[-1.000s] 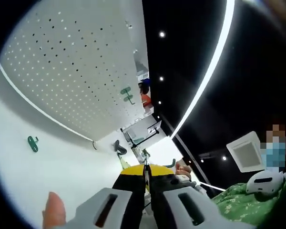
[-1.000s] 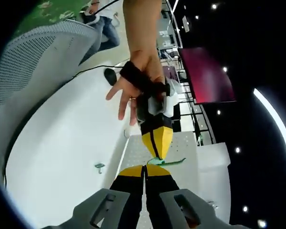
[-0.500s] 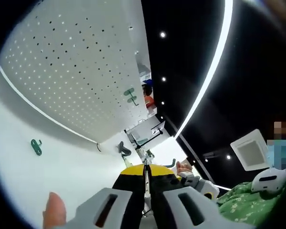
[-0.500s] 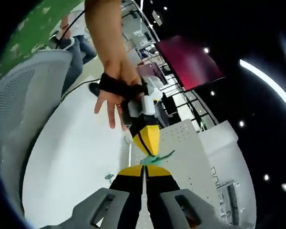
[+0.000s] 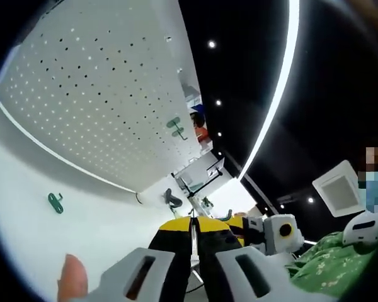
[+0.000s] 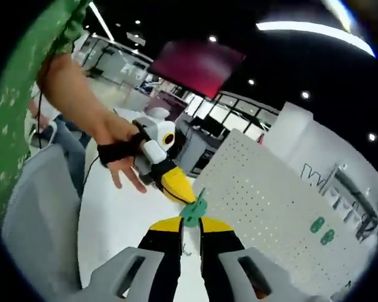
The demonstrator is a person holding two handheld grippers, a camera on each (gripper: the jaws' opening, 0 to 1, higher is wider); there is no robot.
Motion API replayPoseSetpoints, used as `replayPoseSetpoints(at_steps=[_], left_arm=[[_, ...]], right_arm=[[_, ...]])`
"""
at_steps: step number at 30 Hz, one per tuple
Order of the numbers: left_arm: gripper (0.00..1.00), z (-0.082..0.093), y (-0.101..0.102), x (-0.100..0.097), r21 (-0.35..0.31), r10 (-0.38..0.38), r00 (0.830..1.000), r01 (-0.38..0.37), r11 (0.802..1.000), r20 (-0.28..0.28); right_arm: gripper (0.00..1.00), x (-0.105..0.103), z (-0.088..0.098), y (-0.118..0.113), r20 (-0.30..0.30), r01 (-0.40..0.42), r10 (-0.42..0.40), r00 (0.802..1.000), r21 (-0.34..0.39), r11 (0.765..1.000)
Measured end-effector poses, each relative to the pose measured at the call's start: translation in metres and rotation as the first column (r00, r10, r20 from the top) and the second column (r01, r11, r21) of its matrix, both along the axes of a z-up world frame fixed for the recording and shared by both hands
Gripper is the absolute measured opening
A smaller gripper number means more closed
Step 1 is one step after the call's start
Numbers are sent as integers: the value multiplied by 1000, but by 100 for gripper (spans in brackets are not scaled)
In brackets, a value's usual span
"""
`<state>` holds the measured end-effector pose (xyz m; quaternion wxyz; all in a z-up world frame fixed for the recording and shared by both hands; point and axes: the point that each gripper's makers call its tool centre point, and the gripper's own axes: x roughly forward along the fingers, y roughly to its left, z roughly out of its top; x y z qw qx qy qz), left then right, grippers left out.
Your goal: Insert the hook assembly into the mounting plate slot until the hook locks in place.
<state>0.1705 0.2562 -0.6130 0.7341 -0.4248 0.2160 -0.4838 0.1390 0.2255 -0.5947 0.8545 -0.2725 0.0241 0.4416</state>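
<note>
Right gripper [image 6: 190,221] has its jaws drawn together on the green hook assembly [image 6: 193,209], pinching its lower part, while the left gripper [image 6: 188,202] reaches in from the left in the right gripper view and meets the same piece with its yellow tip. In the left gripper view the left gripper's jaws lie closed against each other; whether anything sits between them there is too small to tell. Since half a second ago the right gripper view has swung round, so the white pegboard mounting plate [image 6: 264,207] now stands broad behind the hook rather than off to one side (that is the camera turning, not the board). Two green hooks [image 6: 322,230] already hang on it further along. In the left gripper view the plate [image 5: 94,100] rises over the white table [image 5: 69,233], where a spare green hook [image 5: 55,202] lies. My reading: the hook is lifted and turned toward the plate but is well apart from any slot, so insertion is not begun.
</note>
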Motion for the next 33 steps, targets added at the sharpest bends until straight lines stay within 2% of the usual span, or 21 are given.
replayPoseSetpoints(at_steps=[2, 7, 9, 11, 22, 25, 33], left_arm=[[1, 0, 0, 1, 3, 7, 1000, -7, 1000, 1], [1, 1, -2, 3, 8, 29, 999, -29, 1000, 14], [1, 1, -4, 4, 5, 34, 999, -34, 999, 16], [1, 1, -6, 4, 6, 42, 999, -42, 999, 19], [1, 4, -18, 5, -29, 57, 998, -57, 998, 0], [1, 2, -22, 4, -30, 56, 998, -56, 998, -6], [1, 2, -26, 4, -36, 62, 998, -63, 997, -22]], right_arm=[[8, 4, -1, -2, -65, 34, -31, 997, 50, 998], [8, 8, -2, -4, -168, 83, -59, 984, 144, 986], [7, 9, 1, -4, -235, 119, -65, 970, 223, 968], [7, 12, 4, -6, -259, 147, -78, 963, 259, 954], [6, 19, 2, -7, -230, 187, -132, 964, 238, 953], [5, 22, 1, -9, -197, 198, -158, 968, 206, 958], [3, 23, 0, -8, -183, 196, -163, 970, 185, 963]])
